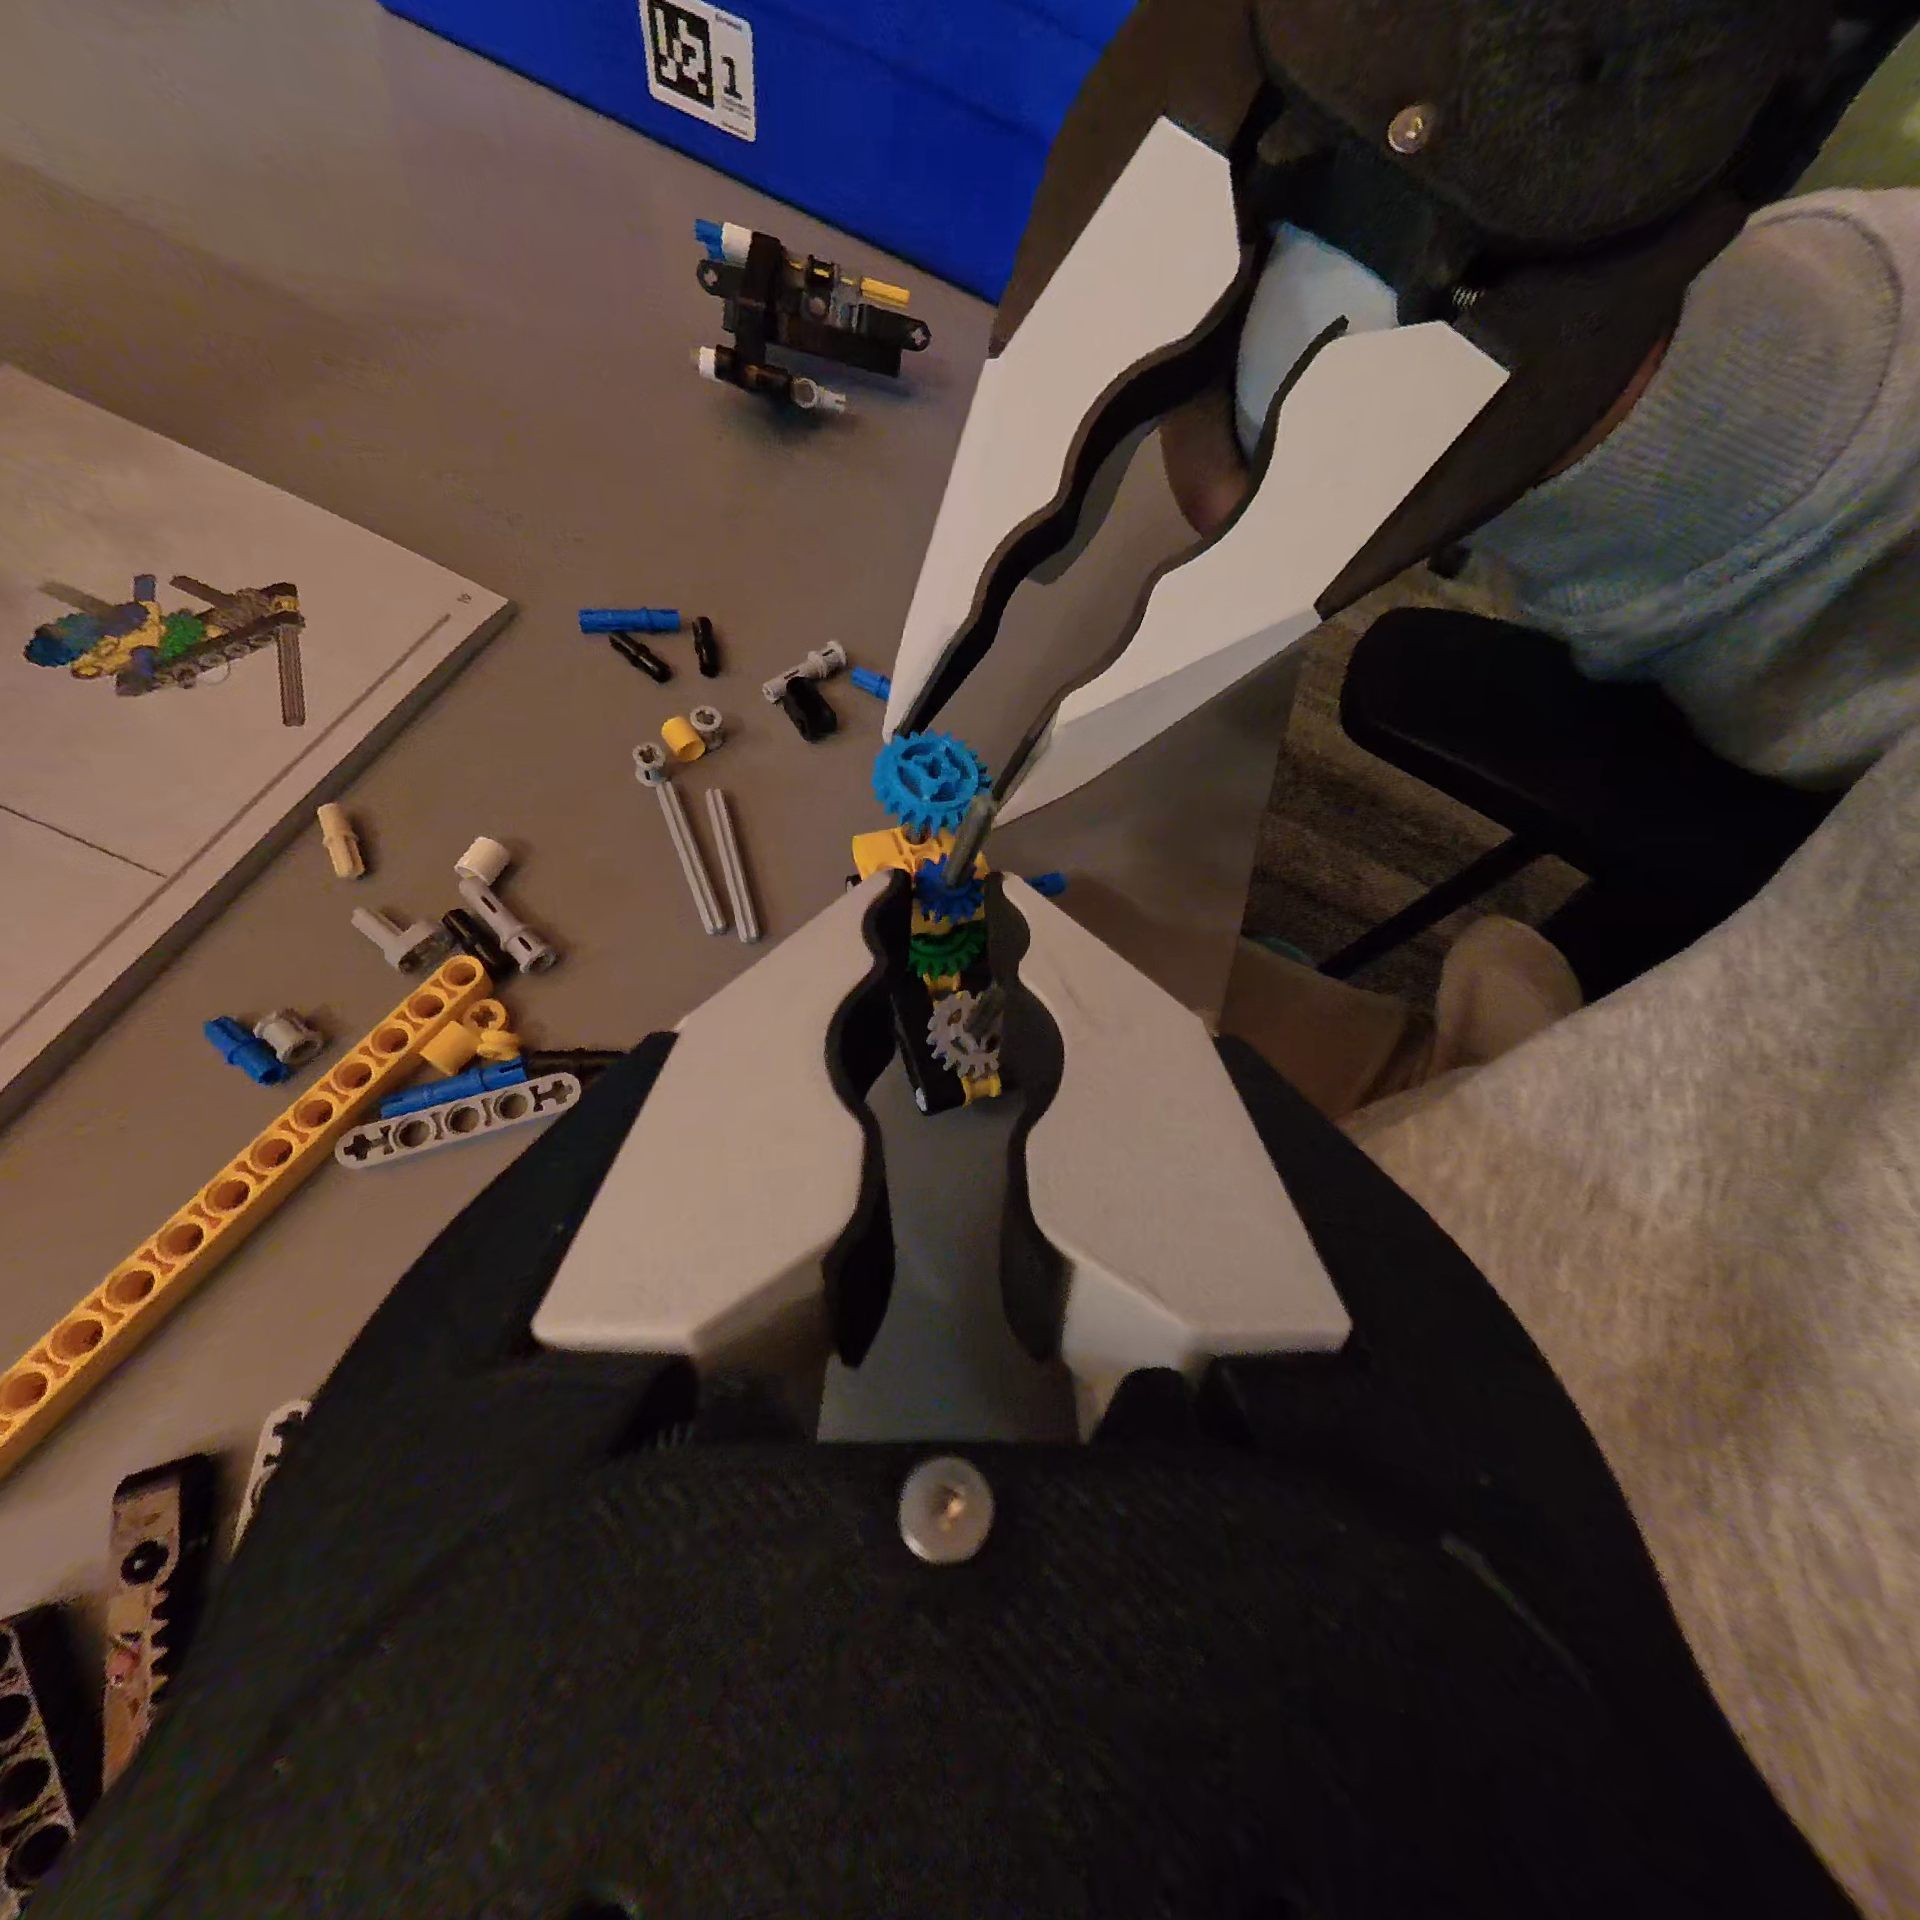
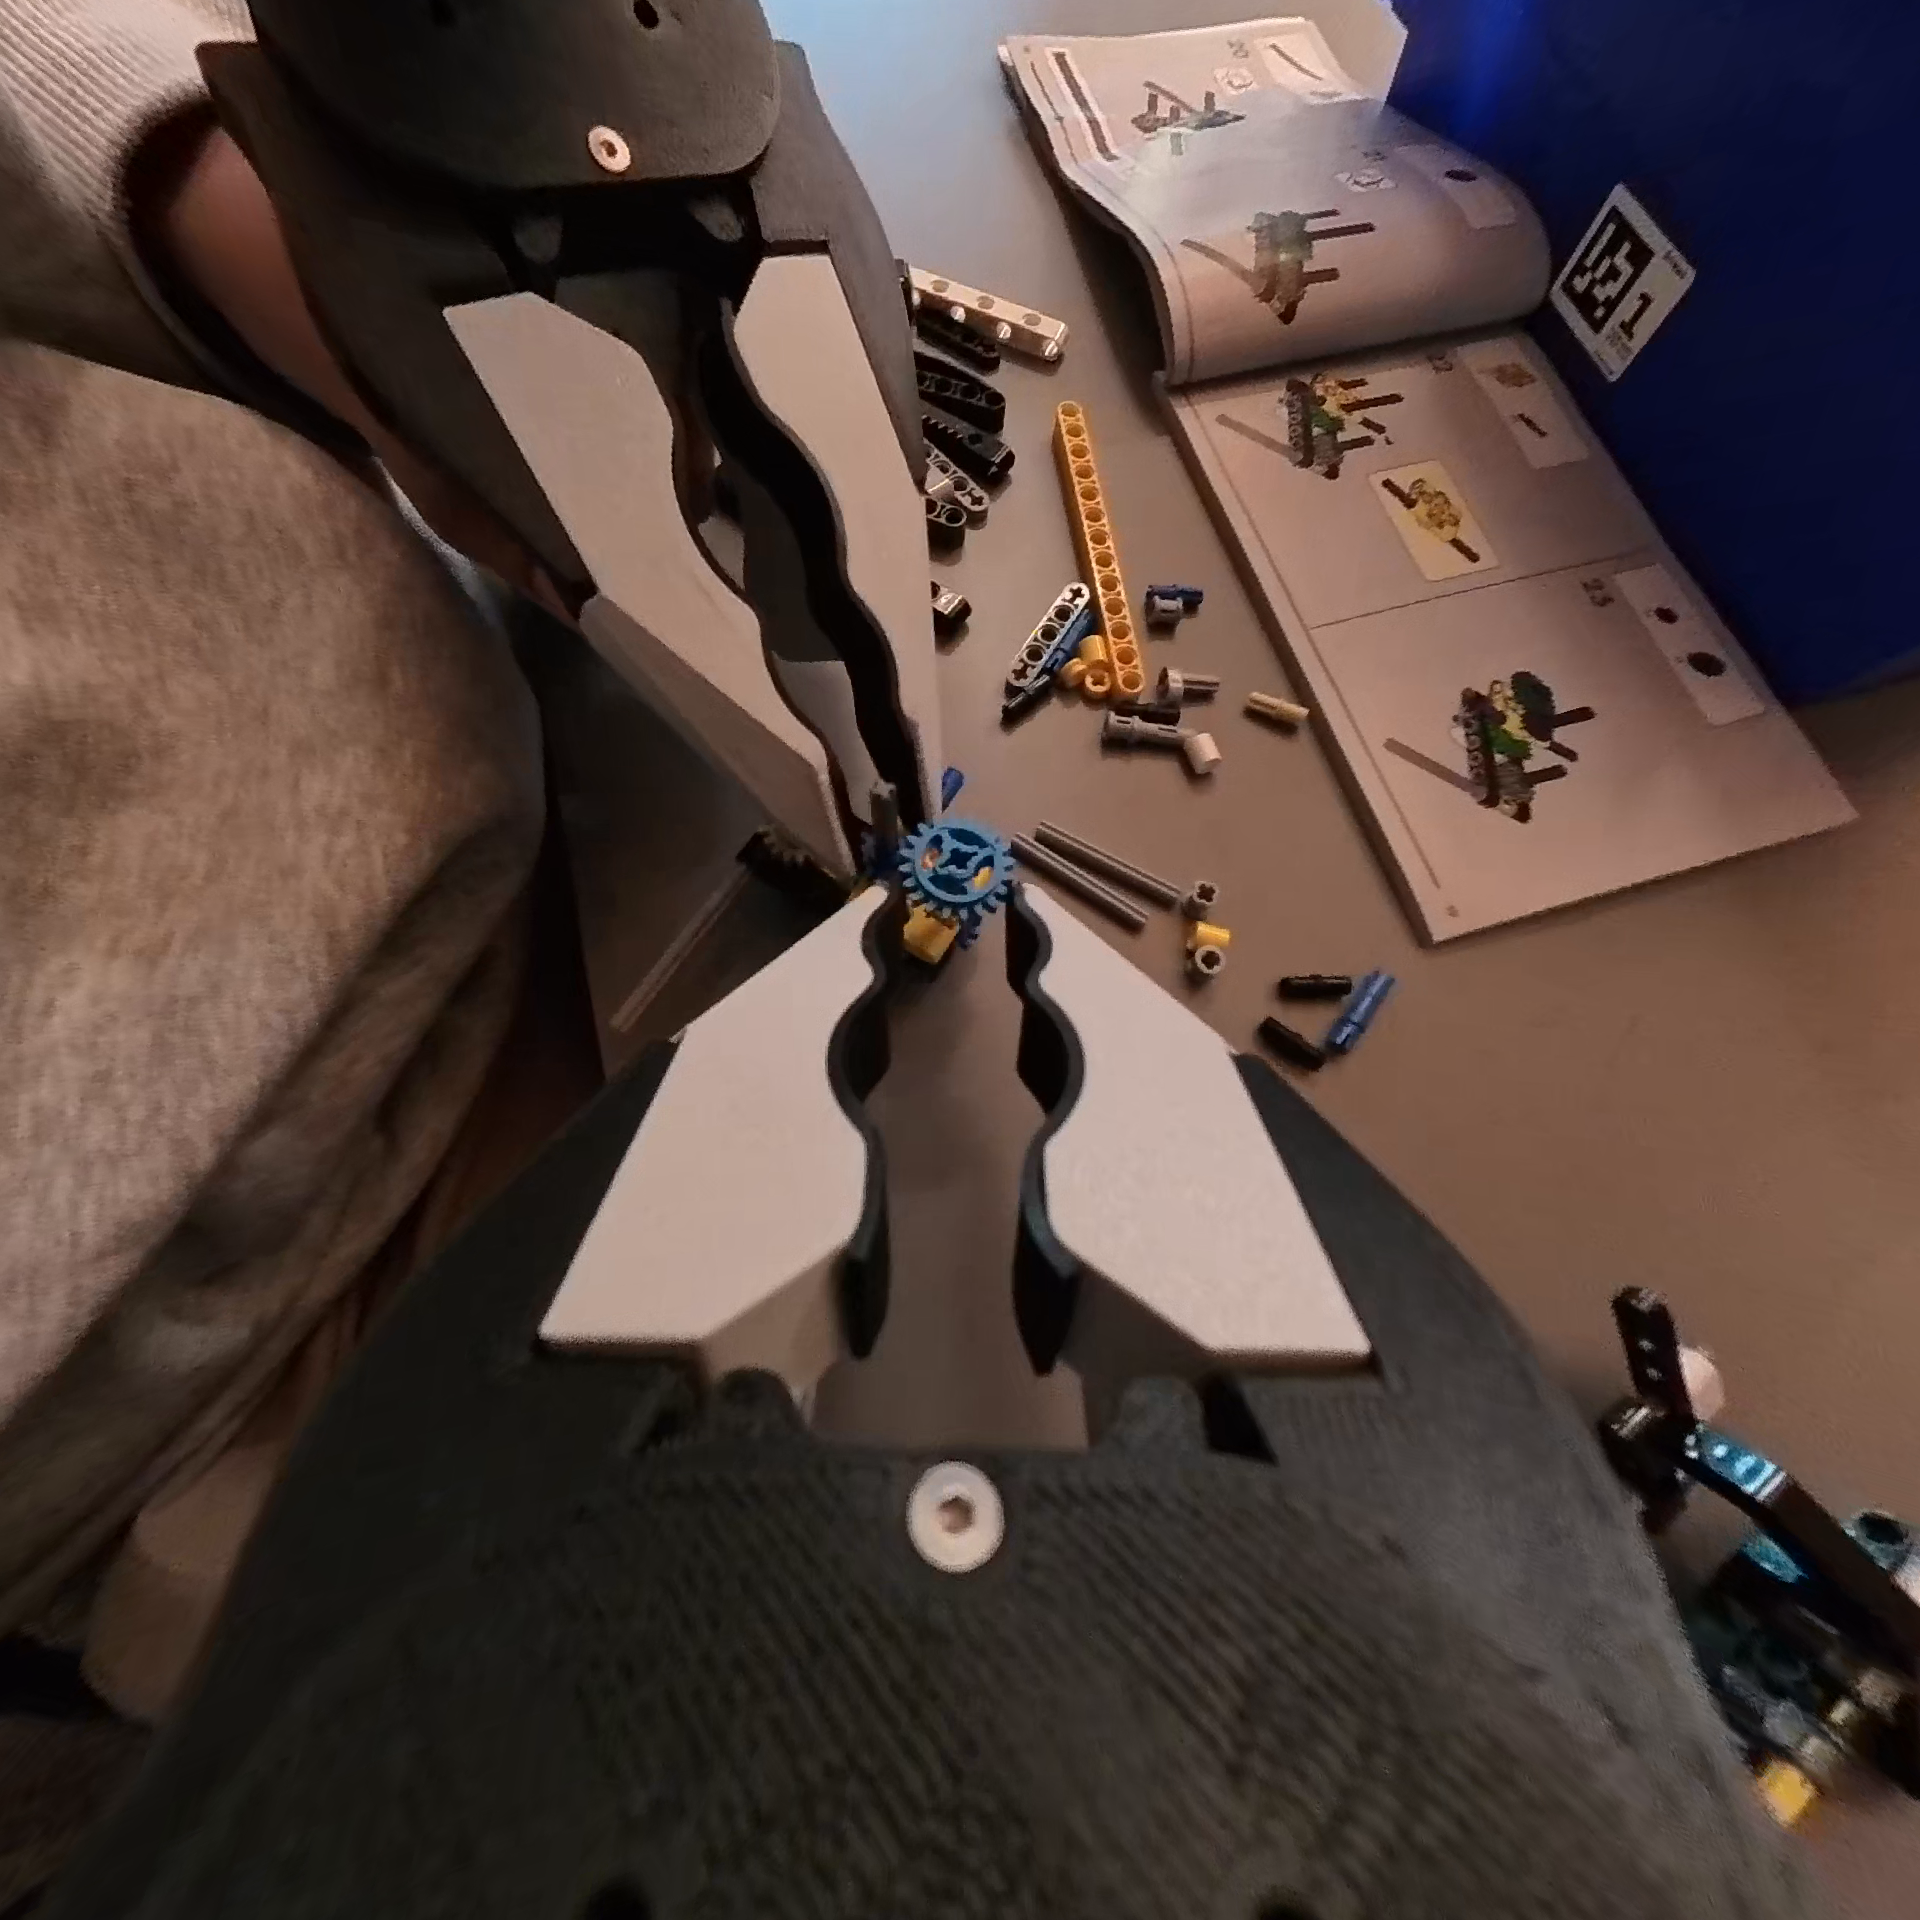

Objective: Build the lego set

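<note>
A small gear assembly (image 1: 951,997) has a black beam, grey, green and small blue gears, a yellow part and a large blue gear (image 1: 928,774) on top. My left gripper (image 1: 942,883) is shut on its lower part. My right gripper (image 2: 948,909) comes in from the other side (image 1: 951,764). Its tips close around the top end, at the yellow part (image 2: 928,935) under the large blue gear (image 2: 954,862). A grey axle (image 1: 968,842) sticks out of the small blue gear beside one right fingertip; it also shows in the right wrist view (image 2: 881,805). The left gripper (image 2: 888,821) reaches in from above there.
On the grey table lie an open instruction booklet (image 1: 208,675), a long yellow beam (image 1: 239,1184), two grey axles (image 1: 717,862), several loose pins and connectors, and a black sub-assembly (image 1: 810,312). A blue bin (image 1: 883,125) stands behind. A person's grey sleeve (image 1: 1662,1247) is on the right. The tips of both grippers are at nearly the same place. The black sub-assembly (image 1: 810,312) is about 20 cm from both grippers' fingertips.
</note>
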`<state>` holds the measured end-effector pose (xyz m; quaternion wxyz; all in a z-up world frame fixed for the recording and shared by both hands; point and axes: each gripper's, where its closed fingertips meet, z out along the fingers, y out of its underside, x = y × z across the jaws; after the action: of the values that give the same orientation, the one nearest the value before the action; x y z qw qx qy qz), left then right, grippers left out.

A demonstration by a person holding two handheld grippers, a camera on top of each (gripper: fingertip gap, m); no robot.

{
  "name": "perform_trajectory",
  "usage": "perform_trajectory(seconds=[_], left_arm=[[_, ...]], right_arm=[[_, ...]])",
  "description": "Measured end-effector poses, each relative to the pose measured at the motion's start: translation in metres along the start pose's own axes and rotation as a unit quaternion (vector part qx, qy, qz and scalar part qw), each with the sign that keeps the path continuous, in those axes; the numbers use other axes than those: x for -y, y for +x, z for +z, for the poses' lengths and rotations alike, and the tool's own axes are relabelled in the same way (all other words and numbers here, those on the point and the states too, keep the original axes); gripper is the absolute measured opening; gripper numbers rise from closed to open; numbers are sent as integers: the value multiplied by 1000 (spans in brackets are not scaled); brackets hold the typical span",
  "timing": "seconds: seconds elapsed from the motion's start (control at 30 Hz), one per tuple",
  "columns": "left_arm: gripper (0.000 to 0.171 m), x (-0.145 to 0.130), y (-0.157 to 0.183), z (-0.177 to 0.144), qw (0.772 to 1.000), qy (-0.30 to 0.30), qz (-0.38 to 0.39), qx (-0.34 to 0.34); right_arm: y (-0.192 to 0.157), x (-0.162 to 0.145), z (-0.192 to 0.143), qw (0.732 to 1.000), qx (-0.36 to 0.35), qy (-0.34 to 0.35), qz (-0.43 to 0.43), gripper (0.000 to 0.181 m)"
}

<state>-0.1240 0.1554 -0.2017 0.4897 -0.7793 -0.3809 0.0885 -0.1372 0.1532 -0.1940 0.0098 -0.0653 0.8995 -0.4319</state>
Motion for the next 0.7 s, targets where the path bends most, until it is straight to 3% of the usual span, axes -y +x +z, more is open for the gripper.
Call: perform_trajectory(seconds=[0.57,0.7], left_arm=[[12,0,1,1,1000,5,-23,-16],[20,6,2,-3,999,17,-34,-24]], right_arm=[[0,-2,0,1000,26,-13,1,18],[-1,-2,0,999,23,-23,-8,18]])
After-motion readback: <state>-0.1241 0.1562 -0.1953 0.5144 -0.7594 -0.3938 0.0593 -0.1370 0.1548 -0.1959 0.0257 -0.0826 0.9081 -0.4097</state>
